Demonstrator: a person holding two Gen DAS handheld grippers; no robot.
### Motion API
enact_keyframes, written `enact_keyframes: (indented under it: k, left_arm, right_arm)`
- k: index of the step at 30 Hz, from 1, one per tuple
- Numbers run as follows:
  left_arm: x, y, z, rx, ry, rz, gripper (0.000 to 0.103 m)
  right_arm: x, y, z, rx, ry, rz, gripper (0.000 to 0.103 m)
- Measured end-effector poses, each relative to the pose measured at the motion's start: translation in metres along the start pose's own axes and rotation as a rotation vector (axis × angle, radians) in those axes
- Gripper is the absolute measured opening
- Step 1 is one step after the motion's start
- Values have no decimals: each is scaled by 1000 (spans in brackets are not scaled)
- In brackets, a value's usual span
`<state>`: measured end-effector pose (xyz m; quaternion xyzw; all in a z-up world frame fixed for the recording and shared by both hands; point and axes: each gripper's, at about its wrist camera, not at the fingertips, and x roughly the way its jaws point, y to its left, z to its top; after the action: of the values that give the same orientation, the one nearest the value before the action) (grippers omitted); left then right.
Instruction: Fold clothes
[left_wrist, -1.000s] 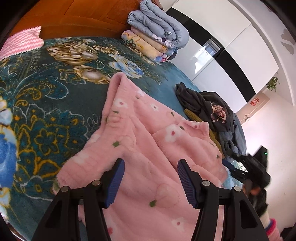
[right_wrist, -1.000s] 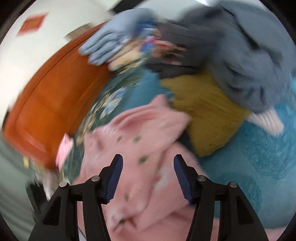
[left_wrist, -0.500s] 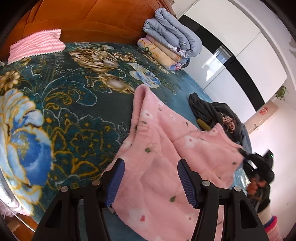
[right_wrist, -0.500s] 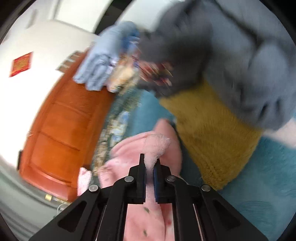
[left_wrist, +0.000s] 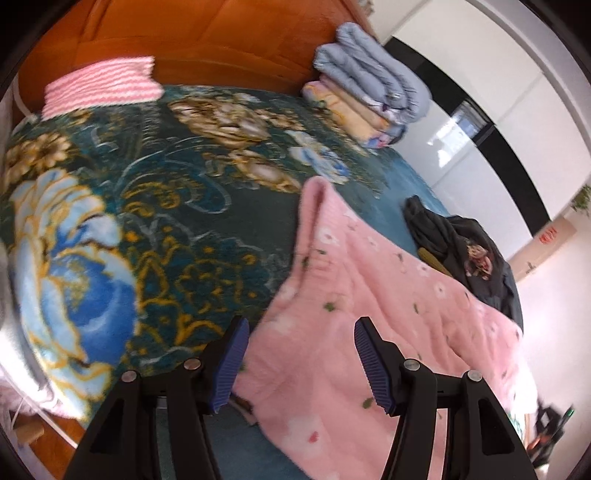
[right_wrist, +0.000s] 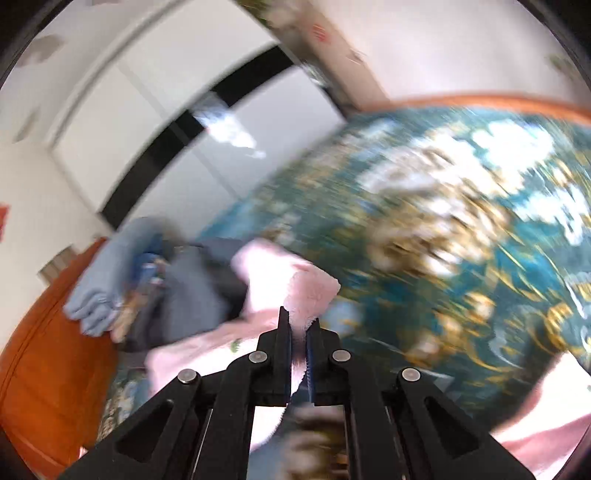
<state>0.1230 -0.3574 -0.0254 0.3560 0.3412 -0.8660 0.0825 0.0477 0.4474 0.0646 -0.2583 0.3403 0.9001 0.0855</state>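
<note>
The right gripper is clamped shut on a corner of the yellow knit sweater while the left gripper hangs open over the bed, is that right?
Not quite. The right gripper is clamped shut on a corner of the pink fleece garment, as the right wrist view shows. The left gripper does hang open over the bed.

A home bedroom: a bed with a wooden headboard (left_wrist: 229, 33) and flowered blanket (left_wrist: 147, 206), folded quilts (left_wrist: 373, 92) stacked at its far corner, loose clothes (left_wrist: 461, 251) on it, a glossy wardrobe (left_wrist: 461, 122) alongside.
</note>
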Motion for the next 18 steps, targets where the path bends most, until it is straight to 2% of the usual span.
enact_keyframes:
  k: [4, 8, 12, 14, 18]
  left_arm:
    - [-3, 8, -6, -30, 2, 28, 63]
    - [3, 17, -13, -71, 38, 19, 64]
    - [8, 24, -20, -122, 66, 9, 64]
    - [10, 28, -23, -151, 77, -6, 64]
    - [16, 32, -30, -198, 95, -68, 64]
  right_arm:
    - [16, -44, -8, 42, 57, -83, 6]
    - [20, -61, -9, 48, 70, -97, 6]
    - [18, -54, -10, 26, 88, -77, 8]
    - [14, -53, -6, 26, 87, -46, 13]
    - [-22, -52, -1, 8, 56, 0, 21]
